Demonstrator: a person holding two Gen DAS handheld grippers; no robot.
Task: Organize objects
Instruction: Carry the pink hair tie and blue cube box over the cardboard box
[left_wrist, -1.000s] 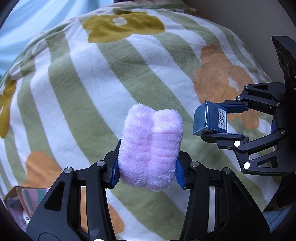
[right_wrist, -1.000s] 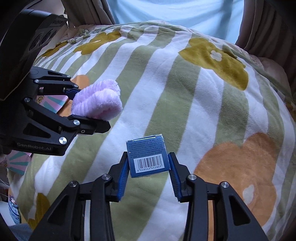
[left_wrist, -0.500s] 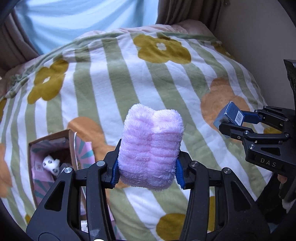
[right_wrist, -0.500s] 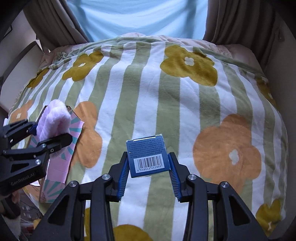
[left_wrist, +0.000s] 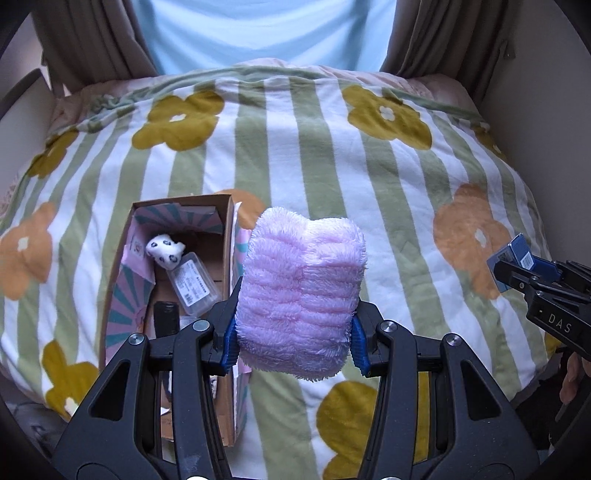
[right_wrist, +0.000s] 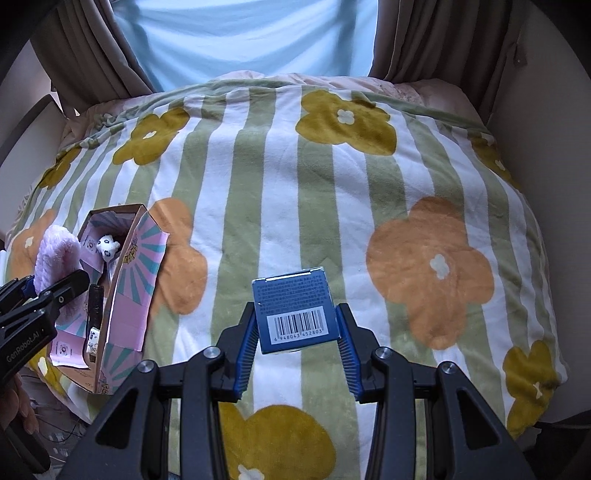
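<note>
Pinching a pink cloth (left_wrist: 301, 295), the left claw (left_wrist: 293, 341) hovers beside the box (left_wrist: 118, 295) near the bed's left edge. The right claw (right_wrist: 295, 345) grips a blue carton (right_wrist: 295, 310). Some items are boxed; these two remain.

Soft daylight, sharp centre, warped edges

Light comes through the pale blue sheer curtain (left_wrist: 264, 31) at the top, evenly lighting the striped floral fleece blanket (right_wrist: 280, 192); fisheye bending and dark vignetting fill the corners, without glare.

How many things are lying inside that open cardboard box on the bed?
3 visible: a spotted white plush toy at the far end, a clear plastic case in the middle, and a dark stick-shaped thing nearer. More may be hidden.
</note>
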